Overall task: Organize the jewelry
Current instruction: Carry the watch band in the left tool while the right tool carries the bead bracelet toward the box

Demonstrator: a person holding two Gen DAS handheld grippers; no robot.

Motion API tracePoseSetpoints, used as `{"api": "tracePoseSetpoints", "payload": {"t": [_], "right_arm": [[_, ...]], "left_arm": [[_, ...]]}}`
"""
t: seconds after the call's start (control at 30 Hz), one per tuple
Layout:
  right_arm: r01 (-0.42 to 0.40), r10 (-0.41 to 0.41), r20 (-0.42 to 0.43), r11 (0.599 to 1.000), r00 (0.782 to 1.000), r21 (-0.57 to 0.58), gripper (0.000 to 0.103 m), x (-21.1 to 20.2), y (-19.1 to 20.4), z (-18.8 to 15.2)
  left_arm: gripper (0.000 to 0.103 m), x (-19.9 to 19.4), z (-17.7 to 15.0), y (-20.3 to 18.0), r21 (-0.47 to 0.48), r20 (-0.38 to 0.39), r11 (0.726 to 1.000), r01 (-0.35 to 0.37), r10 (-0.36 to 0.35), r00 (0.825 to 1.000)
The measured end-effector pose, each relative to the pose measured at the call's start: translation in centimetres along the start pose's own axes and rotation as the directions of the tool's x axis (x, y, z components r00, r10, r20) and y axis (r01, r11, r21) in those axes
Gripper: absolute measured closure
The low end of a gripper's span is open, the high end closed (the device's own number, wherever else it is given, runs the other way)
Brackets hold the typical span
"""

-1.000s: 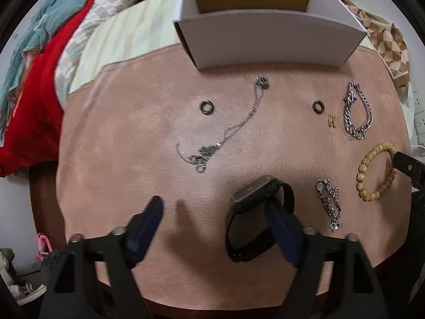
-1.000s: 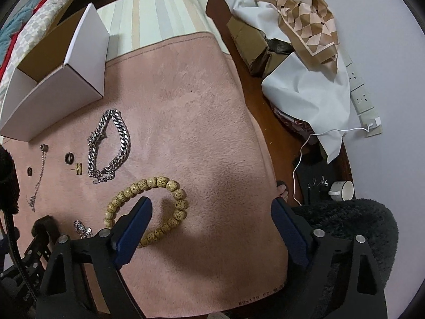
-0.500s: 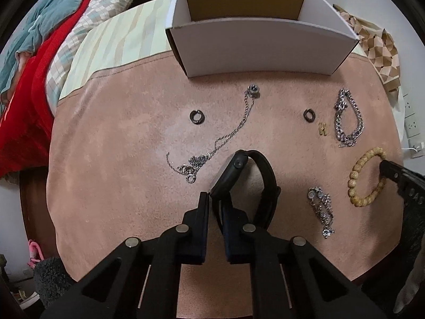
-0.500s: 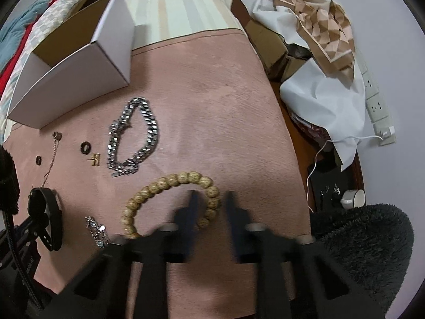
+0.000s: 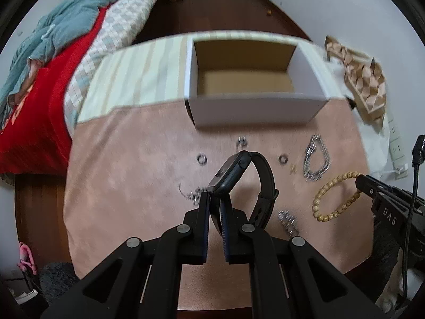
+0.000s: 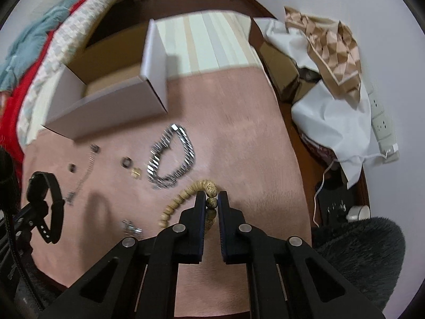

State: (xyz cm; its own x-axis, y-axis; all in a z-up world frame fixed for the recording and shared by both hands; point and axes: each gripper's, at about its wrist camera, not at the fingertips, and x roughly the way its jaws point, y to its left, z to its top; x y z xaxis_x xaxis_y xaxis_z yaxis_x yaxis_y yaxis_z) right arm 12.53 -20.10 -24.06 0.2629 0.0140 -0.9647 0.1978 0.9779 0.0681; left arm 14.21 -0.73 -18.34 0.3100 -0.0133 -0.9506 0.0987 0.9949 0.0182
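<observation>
My left gripper (image 5: 215,199) is shut on the strap of a black smartwatch (image 5: 240,183) and holds it above the pink mat (image 5: 127,175). The watch also shows in the right wrist view (image 6: 46,202). My right gripper (image 6: 211,199) is shut on a wooden bead bracelet (image 6: 183,199), lifting one side; the bracelet also shows in the left wrist view (image 5: 334,196). An open white cardboard box (image 5: 252,85) stands empty at the mat's far edge. A silver chain bracelet (image 6: 172,159), a thin necklace (image 5: 192,194), two dark rings (image 5: 202,158) (image 5: 283,159), a gold piece (image 5: 293,168) and a small sparkly chain (image 5: 288,222) lie on the mat.
A bed with red and teal bedding (image 5: 53,53) is at the left. White cloth and a patterned scarf (image 6: 332,53) lie on boxes at the right, beside a wall power strip (image 6: 382,125) and a white cable.
Both grippers closed from open: the left took the watch and raised it, the right closed on the bead bracelet. Both views rose and pulled back, so the box's inside now shows.
</observation>
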Motion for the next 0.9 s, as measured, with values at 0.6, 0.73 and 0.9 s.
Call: {"api": "tracePoseSetpoints", "payload": {"t": [0.6,0.73,0.9], "right_arm": [[-0.096,0.119,0.249,0.99,0.961,-0.101,0.094,-11.7,3.1,6.8],[-0.129,0.155,0.269,0.985,0.95,-0.114,0.094,-12.5,3.5,9.0],[-0.213,0.231,0.247,0.972,0.941,-0.095,0.094,-12.0,3.3,12.6]], "left_arm": [[0.098,-7.0,7.7,1.8,-0.045,0.213,0.998,0.033,-0.023,0.977],[0.098,-6.8,9.5,2.3,-0.049,0.223,0.998,0.038,-0.026,0.975],[0.098,-5.6,11.8,2.5,-0.052,0.209,0.997,0.058,-0.046,0.977]]}}
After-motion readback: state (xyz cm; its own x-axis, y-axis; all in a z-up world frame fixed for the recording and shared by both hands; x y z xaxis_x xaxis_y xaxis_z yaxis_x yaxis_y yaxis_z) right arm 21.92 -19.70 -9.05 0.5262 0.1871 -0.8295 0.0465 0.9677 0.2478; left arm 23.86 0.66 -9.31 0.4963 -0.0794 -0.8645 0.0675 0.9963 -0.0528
